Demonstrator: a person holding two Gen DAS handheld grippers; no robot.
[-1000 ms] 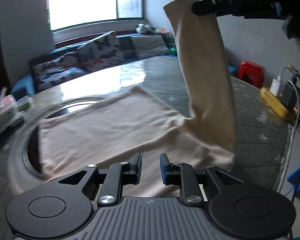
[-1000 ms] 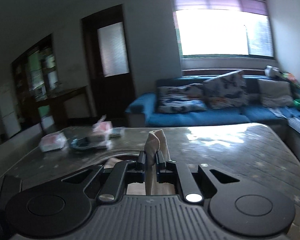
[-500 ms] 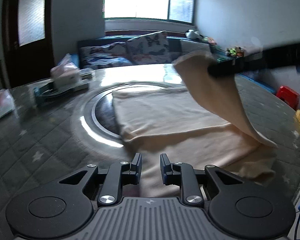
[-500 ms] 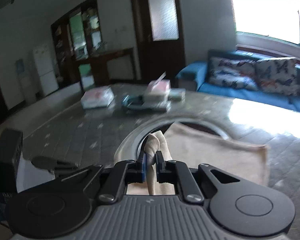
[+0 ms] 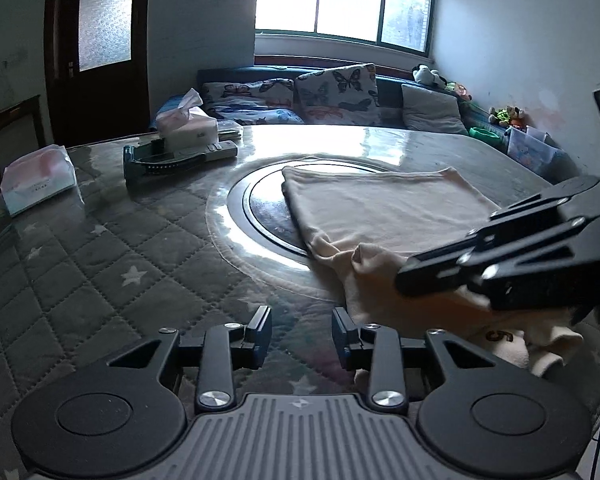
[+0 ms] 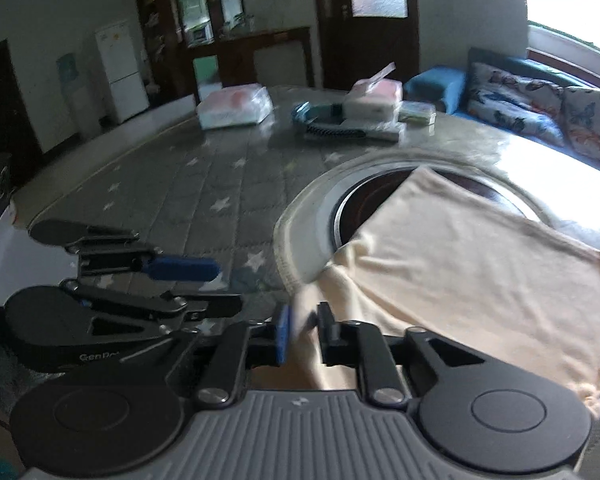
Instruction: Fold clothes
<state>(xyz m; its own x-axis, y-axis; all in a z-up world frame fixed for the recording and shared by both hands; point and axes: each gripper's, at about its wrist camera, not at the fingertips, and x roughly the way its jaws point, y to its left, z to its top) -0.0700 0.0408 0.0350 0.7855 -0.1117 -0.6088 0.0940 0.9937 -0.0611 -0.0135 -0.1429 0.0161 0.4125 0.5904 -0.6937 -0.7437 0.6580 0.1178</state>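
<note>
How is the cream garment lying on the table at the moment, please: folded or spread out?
Folded: the cream garment lies doubled on the table, one layer over another.

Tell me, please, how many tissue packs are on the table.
2: one pack near the table's left edge, another pack at its far side. More may lie out of view.

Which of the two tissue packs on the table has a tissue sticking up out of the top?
The far tissue box by the sofa; a tissue pokes up from its top. The nearer tissue pack at the table's left edge shows none.
</note>
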